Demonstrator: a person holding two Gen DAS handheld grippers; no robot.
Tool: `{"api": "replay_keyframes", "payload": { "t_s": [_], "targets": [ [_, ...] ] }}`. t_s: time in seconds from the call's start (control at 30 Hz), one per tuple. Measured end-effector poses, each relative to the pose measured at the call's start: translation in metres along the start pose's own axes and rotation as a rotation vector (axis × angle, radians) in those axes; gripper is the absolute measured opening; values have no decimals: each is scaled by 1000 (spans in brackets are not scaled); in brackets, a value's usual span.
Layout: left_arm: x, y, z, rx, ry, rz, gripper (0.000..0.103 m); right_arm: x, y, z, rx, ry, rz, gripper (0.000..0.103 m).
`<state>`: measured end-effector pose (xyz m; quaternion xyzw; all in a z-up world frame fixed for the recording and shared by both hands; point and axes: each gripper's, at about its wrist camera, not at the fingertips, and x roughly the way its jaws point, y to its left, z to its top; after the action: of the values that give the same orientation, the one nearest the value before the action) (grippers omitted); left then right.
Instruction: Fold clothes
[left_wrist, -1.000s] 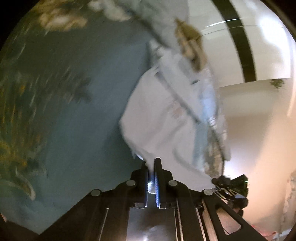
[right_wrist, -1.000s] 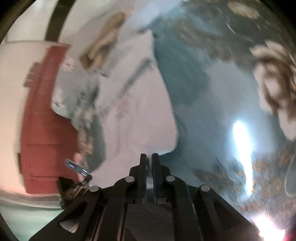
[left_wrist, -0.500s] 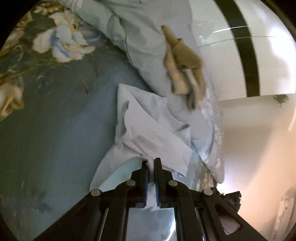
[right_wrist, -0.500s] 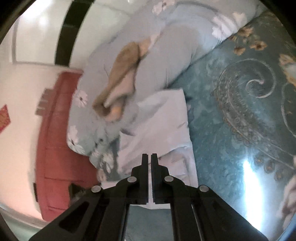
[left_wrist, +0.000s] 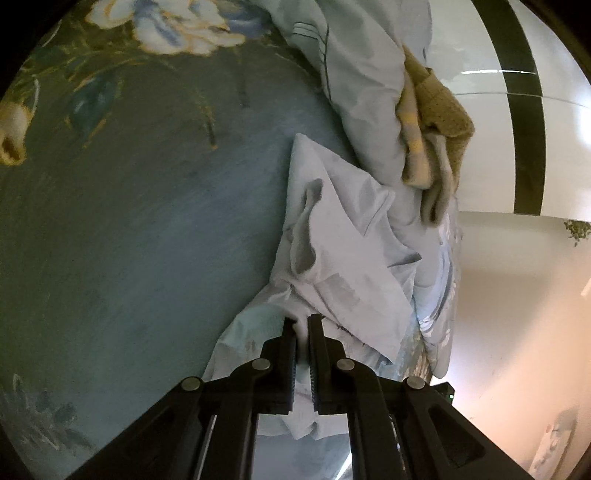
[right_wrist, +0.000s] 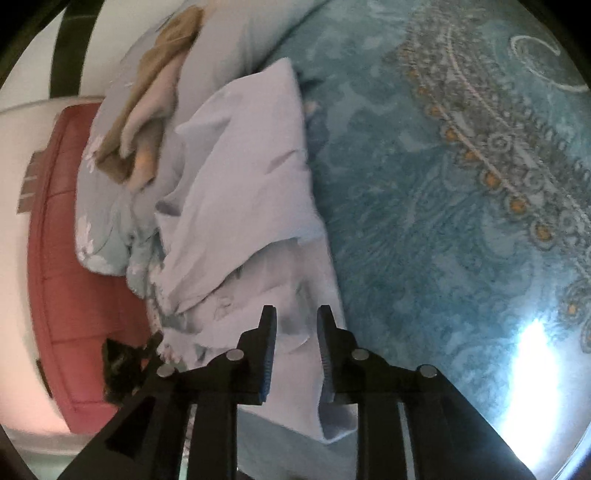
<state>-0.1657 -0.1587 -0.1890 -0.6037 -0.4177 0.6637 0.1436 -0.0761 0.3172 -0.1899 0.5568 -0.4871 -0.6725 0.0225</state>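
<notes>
- The pale lilac garment (right_wrist: 251, 192) lies rumpled on the teal patterned bedspread (right_wrist: 443, 184), its long axis running from the grippers away toward the pillow (left_wrist: 362, 74); the far end forms a folded corner pointing away.
- The left gripper (left_wrist: 302, 321) has its fingers drawn nearly together on a bunched fold of the garment's near edge, pinching the cloth.
- The right gripper (right_wrist: 295, 314) stands with its fingers apart, the cloth lying between and beneath them; it is gripping nothing.
- A tan and cream knit item (left_wrist: 432, 122) rests on the pillow, just beyond the garment's far end.
- The garment's near end is hidden under both gripper bodies, and its far side sinks into folds against the pillow; whether it is a shirt or something else is hard to tell.
- A red headboard (right_wrist: 55, 240) borders the bed, blurred at the edge.
</notes>
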Motion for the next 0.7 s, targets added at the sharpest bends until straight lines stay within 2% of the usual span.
{"api": "replay_keyframes", "payload": {
  "t_s": [0.2,0.23,0.27,0.37,0.47,0.57,0.7],
  "targets": [
    [-6,-5,-5,32,1,23,6,10,1,-2,30,32,62,23],
    [-7,-6,-6,37,0,25,6,11,3,-4,28,36,66,21],
    [-9,-7,-7,41,-2,24,7,11,7,-5,11,35,65,4],
    [-17,-9,-9,51,-9,21,6,2,20,-8,-13,16,103,4],
    [-25,-16,-10,57,-14,8,6,-22,32,-5,-12,-45,223,4],
    [-29,-31,-2,67,-18,-11,7,-54,45,9,-20,-144,313,4],
    [-22,-54,22,58,-11,-37,7,-83,67,42,-48,-251,320,4]
  ]
}}
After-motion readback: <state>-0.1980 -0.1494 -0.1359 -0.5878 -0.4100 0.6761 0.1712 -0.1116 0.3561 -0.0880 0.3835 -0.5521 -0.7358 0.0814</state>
